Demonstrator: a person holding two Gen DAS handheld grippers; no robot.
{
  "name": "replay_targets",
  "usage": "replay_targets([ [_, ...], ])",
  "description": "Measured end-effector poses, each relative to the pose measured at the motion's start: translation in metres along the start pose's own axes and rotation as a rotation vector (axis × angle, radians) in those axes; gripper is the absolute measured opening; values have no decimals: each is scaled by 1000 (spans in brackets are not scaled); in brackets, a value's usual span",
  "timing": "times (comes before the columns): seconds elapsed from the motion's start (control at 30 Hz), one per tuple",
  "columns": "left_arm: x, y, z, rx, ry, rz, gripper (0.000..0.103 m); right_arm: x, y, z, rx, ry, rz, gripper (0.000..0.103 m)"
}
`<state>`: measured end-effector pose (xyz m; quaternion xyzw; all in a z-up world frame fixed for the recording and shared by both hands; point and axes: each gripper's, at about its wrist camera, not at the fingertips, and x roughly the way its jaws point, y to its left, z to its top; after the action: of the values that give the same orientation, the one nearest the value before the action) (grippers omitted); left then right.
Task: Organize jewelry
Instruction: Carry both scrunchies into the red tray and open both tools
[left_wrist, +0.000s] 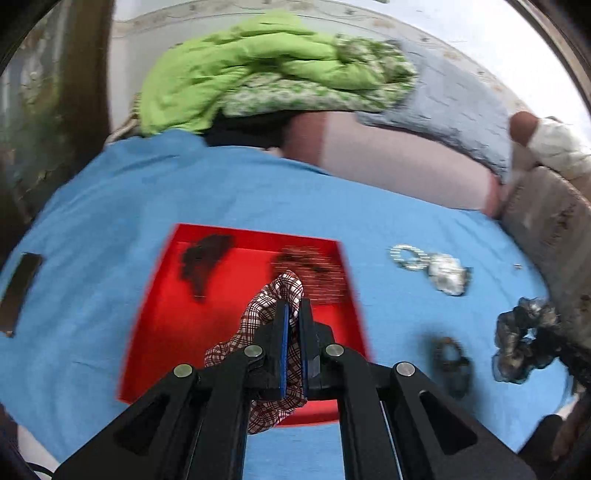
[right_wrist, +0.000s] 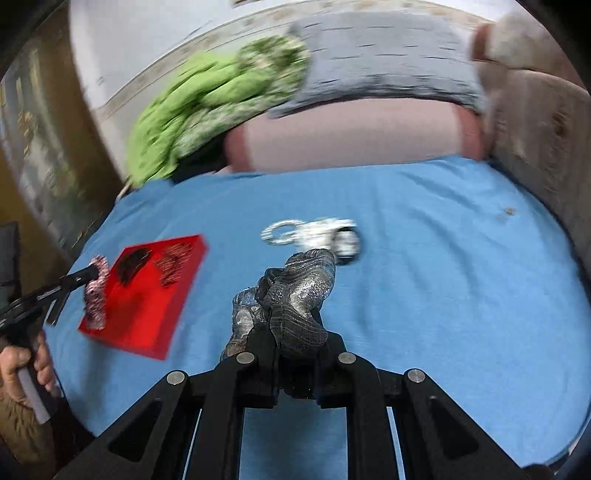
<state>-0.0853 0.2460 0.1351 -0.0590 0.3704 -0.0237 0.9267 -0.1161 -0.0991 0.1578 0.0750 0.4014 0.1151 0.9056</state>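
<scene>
My left gripper (left_wrist: 293, 306) is shut on a red-and-white plaid scrunchie (left_wrist: 269, 314), which hangs over the near part of a red tray (left_wrist: 162, 317). The tray lies on a blue sheet (left_wrist: 110, 206) and holds a black scrunchie (left_wrist: 203, 262) and a dark heap of hairpins (left_wrist: 314, 269). My right gripper (right_wrist: 291, 343) is shut on a silver-and-black scrunchie (right_wrist: 299, 295), lifted off the sheet. Beyond it lie a sparkly ring piece (right_wrist: 282, 232) and a white scrunchie (right_wrist: 332, 236). A small dark scrunchie (left_wrist: 452, 363) lies right of the tray. The tray (right_wrist: 147, 306) and left gripper (right_wrist: 90, 275) show at left in the right wrist view.
At the head of the bed are a green quilt (left_wrist: 240, 74), a grey pillow (left_wrist: 443, 103) and a pink pillow (left_wrist: 388, 158). A beige padded edge (left_wrist: 546, 229) borders the sheet on the right. A dark flat strip (left_wrist: 20, 291) lies far left. A person's hand (right_wrist: 22, 365) grips the left handle.
</scene>
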Motion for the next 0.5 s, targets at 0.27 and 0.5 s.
replay_targets([
  [0.27,18,49,-8,-63,20,86,5,61,89,24,-88,68,158,14],
  [0.5,40,69,-13,-85,67,82,5,120,150,21,-165,162,211,14],
])
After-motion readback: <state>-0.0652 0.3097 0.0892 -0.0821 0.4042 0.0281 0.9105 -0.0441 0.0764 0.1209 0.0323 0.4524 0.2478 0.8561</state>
